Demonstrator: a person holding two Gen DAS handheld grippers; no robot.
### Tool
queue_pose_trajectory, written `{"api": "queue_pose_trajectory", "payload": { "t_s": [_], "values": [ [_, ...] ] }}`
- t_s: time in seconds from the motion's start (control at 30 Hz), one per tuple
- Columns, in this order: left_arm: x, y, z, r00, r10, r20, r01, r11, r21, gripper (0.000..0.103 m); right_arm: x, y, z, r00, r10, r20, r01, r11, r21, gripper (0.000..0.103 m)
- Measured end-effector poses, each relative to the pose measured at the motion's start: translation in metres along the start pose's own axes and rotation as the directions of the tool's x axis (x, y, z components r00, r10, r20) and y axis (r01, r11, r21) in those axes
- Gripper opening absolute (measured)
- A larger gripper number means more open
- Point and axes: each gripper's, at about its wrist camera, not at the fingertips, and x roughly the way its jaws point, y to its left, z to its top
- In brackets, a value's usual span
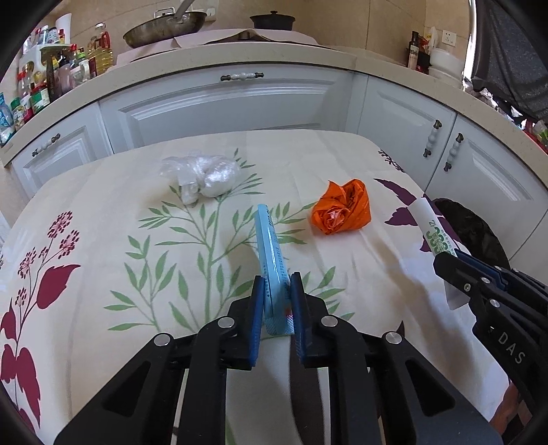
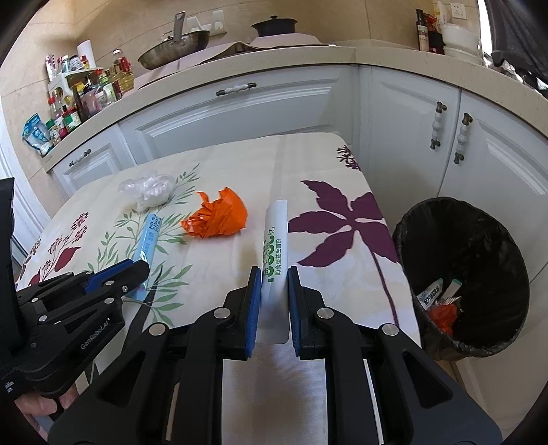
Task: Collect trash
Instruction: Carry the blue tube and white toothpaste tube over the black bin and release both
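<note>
My left gripper (image 1: 276,291) is shut on a light blue sachet (image 1: 270,253), held edge-up over the floral tablecloth (image 1: 102,212). My right gripper (image 2: 274,284) is shut on a white sachet with green print (image 2: 275,239). Each gripper also shows in the other view, the right one (image 1: 455,270) and the left one (image 2: 137,270). A crumpled orange wrapper (image 1: 340,207) (image 2: 219,214) and a clear crumpled plastic bag (image 1: 202,178) (image 2: 149,188) lie on the table beyond the grippers. A black-lined trash bin (image 2: 479,246) stands right of the table, with some trash inside.
White kitchen cabinets (image 1: 233,102) curve behind the table under a counter with a pan (image 1: 164,29), a dark pot (image 1: 272,20) and bottles (image 1: 68,61). The bin's rim (image 1: 479,219) shows at the table's right edge. A hand (image 2: 37,407) holds the left gripper.
</note>
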Motion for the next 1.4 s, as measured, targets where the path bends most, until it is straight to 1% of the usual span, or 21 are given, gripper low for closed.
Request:
{"api": "queue_pose_trajectory", "payload": {
  "t_s": [0.33,0.47,0.6,0.8,0.93,1.07,1.23,1.4],
  "values": [
    [-0.023,0.016,0.000,0.999,0.014,0.050,-0.013,1.000,-0.010,0.016,-0.010,0.019,0.000,1.000,0.002,0.026,-0.001,0.998,-0.055,0.015],
    [-0.034,0.016,0.003,0.997,0.005,0.075,-0.004,1.000,-0.006,0.015,-0.020,0.015,0.002,0.999,-0.017,0.048,0.020,0.998,-0.053,0.015],
    [-0.044,0.007,0.008,0.995,-0.017,0.102,0.017,1.000,0.009,0.015,-0.032,-0.001,0.004,0.996,-0.050,0.073,0.053,0.998,-0.032,0.015],
    [-0.051,-0.026,0.019,0.988,-0.092,0.125,0.085,0.994,0.061,0.015,-0.052,-0.034,0.006,0.986,-0.123,0.109,0.122,0.992,0.016,0.015],
    [-0.051,-0.058,0.026,0.980,-0.154,0.125,0.142,0.985,0.102,0.015,-0.068,-0.064,0.008,0.974,-0.185,0.133,0.178,0.982,0.061,0.015],
    [-0.050,-0.092,0.034,0.970,-0.200,0.136,0.178,0.972,0.156,0.015,-0.081,-0.095,0.008,0.959,-0.241,0.152,0.227,0.968,0.102,0.015],
    [-0.042,-0.133,0.042,0.961,-0.246,0.127,0.217,0.954,0.206,0.015,-0.090,-0.127,0.009,0.941,-0.296,0.165,0.275,0.951,0.138,0.015],
    [-0.031,-0.168,0.049,0.955,-0.268,0.127,0.233,0.943,0.236,0.015,-0.094,-0.153,0.008,0.928,-0.330,0.172,0.303,0.939,0.165,0.015]
  ]
}}
